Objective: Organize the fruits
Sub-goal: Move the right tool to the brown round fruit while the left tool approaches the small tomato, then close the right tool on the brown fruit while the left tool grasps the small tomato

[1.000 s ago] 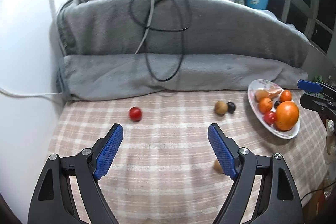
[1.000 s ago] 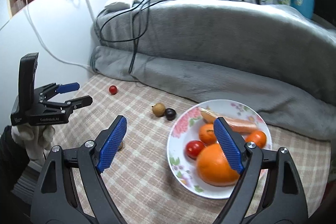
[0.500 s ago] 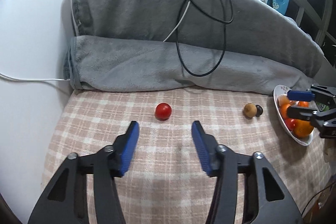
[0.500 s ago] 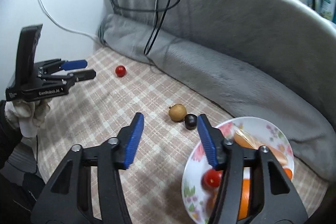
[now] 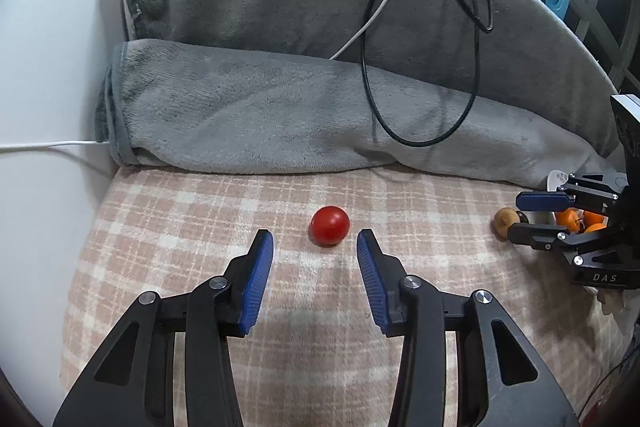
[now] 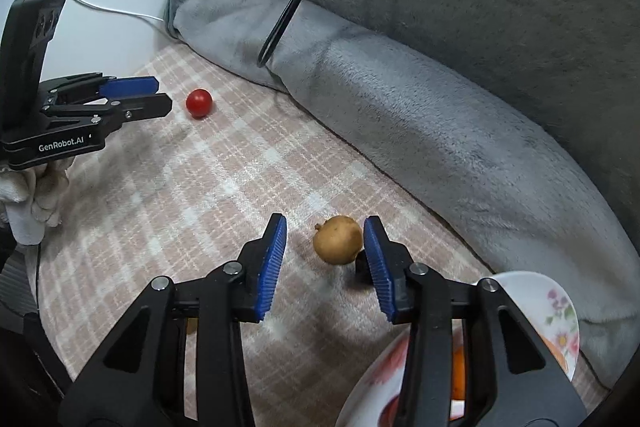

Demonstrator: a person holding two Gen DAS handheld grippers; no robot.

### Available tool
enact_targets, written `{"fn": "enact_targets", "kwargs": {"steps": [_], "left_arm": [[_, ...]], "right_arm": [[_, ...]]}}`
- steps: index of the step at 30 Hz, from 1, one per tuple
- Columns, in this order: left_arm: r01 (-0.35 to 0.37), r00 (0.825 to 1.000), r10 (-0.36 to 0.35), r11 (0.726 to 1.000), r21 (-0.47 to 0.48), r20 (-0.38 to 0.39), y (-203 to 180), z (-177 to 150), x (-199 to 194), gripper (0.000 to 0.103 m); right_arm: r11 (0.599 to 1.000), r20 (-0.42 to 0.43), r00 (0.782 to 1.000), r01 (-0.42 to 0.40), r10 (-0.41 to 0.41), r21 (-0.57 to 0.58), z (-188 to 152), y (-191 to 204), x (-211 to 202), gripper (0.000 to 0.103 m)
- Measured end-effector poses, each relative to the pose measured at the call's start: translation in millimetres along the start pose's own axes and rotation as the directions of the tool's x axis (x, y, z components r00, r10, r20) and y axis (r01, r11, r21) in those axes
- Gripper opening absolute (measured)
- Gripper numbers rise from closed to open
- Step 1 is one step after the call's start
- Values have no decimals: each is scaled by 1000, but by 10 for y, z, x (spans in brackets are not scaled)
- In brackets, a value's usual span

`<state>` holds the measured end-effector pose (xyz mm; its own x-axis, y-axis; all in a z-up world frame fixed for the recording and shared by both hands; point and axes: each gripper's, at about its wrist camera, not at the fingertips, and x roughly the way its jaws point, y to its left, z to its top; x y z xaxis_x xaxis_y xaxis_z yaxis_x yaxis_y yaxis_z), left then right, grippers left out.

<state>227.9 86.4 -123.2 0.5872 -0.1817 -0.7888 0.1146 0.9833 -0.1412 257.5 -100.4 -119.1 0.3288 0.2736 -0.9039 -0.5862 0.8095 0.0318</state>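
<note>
A red cherry tomato (image 5: 329, 225) lies on the checked cloth just beyond my left gripper (image 5: 315, 239), which is open and empty; the tomato also shows in the right wrist view (image 6: 199, 102). A tan round fruit (image 6: 338, 239) sits between the tips of my open right gripper (image 6: 325, 227), with a small dark fruit (image 6: 361, 259) mostly hidden behind the right finger. The flowered plate (image 6: 560, 311) with orange fruits is at the lower right. In the left wrist view the right gripper (image 5: 532, 213) is by the tan fruit (image 5: 505, 220).
A rolled grey blanket (image 5: 280, 115) lines the far edge of the cloth, with black and white cables (image 5: 420, 75) draped over it. A white wall (image 5: 44, 67) is at the left. The left gripper (image 6: 136, 97) shows in the right wrist view.
Both grippers moved forward and down. The left one closed in on the red tomato; the right one moved away from the plate to straddle the tan fruit. Both sets of jaws narrowed.
</note>
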Motion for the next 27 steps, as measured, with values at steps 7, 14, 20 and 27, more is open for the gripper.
{"fn": "enact_targets", "kwargs": {"steps": [7,14,20,27], "left_arm": [[23,1000,-23,1000,3,-20,-32,61,194,42],[37,999,-36,999,7,-28,-100,103,307,42],[39,998,-39,999,-1,-43,-97,128,440,34],[50,998,-50,999,0,-45,-47,153,469,34]], "right_arm": [[1000,-15,1000,7,-7,-16,35,11,61,41],[999,-44,998,42,-43,-6,87,7,164,37],[998,-52,997,58,-58,-1,95,21,199,29],[998,-48,997,58,-58,1,98,27,191,29]]}}
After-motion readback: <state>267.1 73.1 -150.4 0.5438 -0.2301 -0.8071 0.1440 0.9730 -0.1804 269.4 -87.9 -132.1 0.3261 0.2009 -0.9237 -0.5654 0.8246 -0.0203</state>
